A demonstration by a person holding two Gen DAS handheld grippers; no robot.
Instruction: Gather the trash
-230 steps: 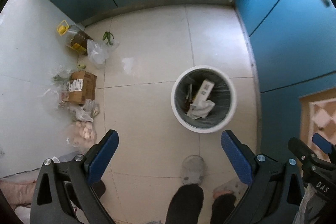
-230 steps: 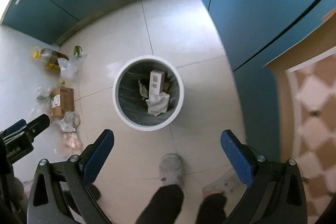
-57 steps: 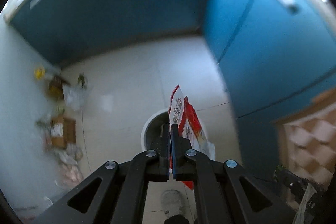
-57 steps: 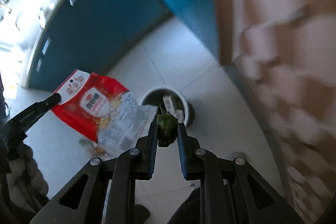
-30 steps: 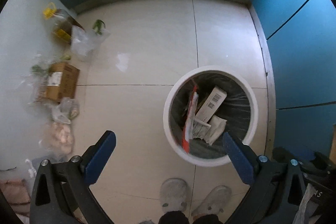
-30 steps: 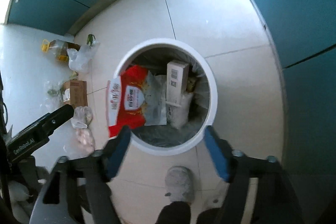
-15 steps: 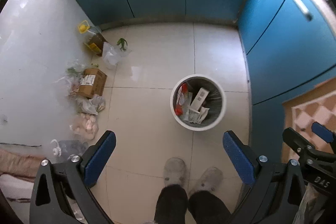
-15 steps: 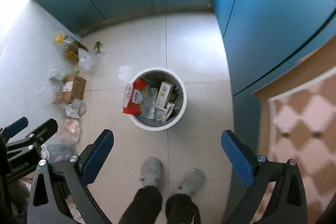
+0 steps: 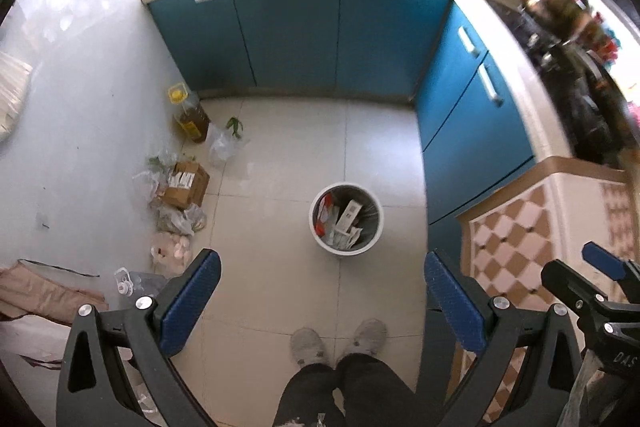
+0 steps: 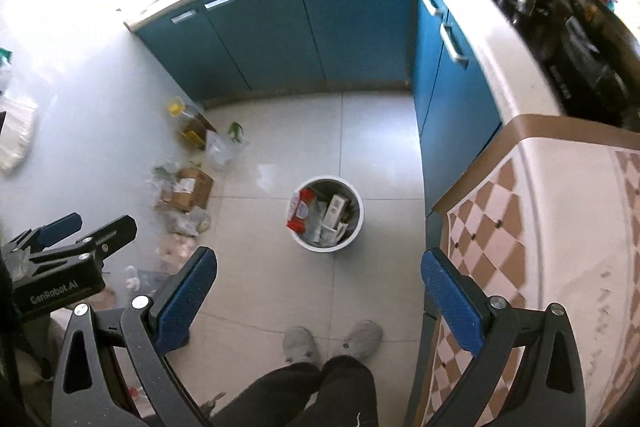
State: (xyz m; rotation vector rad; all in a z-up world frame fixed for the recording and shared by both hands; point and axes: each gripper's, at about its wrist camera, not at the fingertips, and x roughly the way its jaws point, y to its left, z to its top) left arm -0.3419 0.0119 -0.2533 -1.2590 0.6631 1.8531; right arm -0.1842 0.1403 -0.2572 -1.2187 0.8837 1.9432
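Observation:
A white round trash bin stands on the tiled floor far below both grippers. Inside it lie a red snack bag, a white carton and crumpled papers. My left gripper is open with nothing between its blue pads, high above the floor. My right gripper is also wide open and empty. In the left wrist view the right gripper shows at the right edge; in the right wrist view the left gripper shows at the left edge.
Along the left wall lie an oil bottle, clear plastic bags, a cardboard box and a bag of pale round items. Blue cabinets stand at the back and right. A checkered counter is at right. The person's grey shoes stand near the bin.
Both grippers have risen far above the bin, which now looks much smaller. Counters and the sink have come into view. Earlier still, the red bag and a green scrap were let go into the bin.

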